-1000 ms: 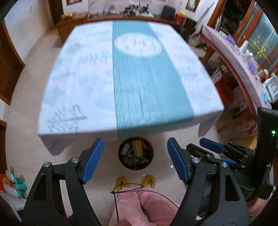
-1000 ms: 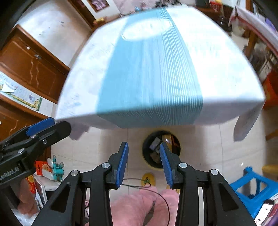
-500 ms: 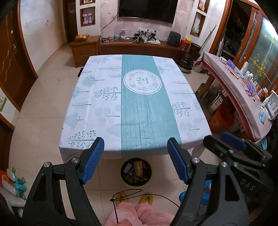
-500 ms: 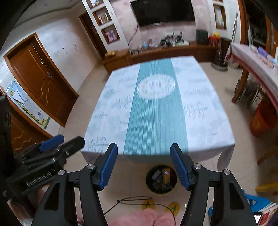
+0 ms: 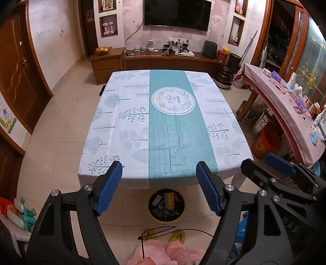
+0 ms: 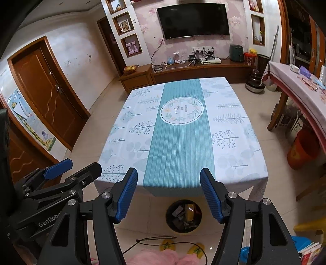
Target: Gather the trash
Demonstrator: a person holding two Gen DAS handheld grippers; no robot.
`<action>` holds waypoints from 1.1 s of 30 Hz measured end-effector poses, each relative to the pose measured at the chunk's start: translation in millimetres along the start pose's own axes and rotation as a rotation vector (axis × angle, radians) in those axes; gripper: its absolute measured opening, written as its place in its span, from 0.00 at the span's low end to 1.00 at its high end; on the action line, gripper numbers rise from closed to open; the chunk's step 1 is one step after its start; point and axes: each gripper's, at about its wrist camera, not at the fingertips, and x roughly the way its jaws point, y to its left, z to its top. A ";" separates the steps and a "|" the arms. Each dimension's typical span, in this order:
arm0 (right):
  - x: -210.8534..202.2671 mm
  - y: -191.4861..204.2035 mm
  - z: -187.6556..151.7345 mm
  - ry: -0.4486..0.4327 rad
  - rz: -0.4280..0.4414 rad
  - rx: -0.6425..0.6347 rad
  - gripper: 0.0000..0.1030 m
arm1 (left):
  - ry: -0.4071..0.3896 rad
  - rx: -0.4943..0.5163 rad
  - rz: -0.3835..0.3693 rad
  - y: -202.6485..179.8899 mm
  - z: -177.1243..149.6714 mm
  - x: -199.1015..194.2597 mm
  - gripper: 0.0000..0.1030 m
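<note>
a living room with pale floor tiles [image 5: 61, 126], a wall-mounted television [image 5: 176, 15] and a long low wooden cabinet [image 5: 169, 61] beneath it. in the middle stands a large counter [image 5: 126, 130] covered by a white cloth printed with trees, a teal band running down its centre and a round wreath emblem on that band. the cloth top carries nothing. along the room's right side runs a second table under a pink cloth [image 5: 271, 95], crowded with small items, with an orange bucket [image 5: 265, 143] on the floor beside it.

on the floor just past the counter's near edge, partly tucked under the overhanging cloth, sits a round dark trash bin [image 5: 166, 204], with wrappers and a yellow packet lying inside it. nearer still, a person's yellow slippers [image 5: 178, 237] and pink trouser legs show at the bottom, with a thin black cord looped over them.

the left tool [image 5: 159, 187] is held above the near edge, its blue pads spread wide and nothing between them. the right tool [image 6: 169, 194] is beside it, released as well: its jaws have just been opening, and they frame only the counter's near edge and the bin below, gripping nothing.
</note>
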 end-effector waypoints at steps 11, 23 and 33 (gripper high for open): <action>-1.1 6.1 -2.6 -0.004 -0.012 -0.020 0.63 | -0.007 -0.011 0.016 5.5 -4.2 1.3 0.70; -0.9 8.0 -0.7 -0.008 -0.012 -0.025 0.63 | -0.001 -0.019 0.034 4.0 -4.4 6.5 0.70; 0.5 8.2 -0.1 -0.007 -0.011 -0.026 0.63 | 0.004 -0.019 0.041 2.1 -4.3 10.8 0.70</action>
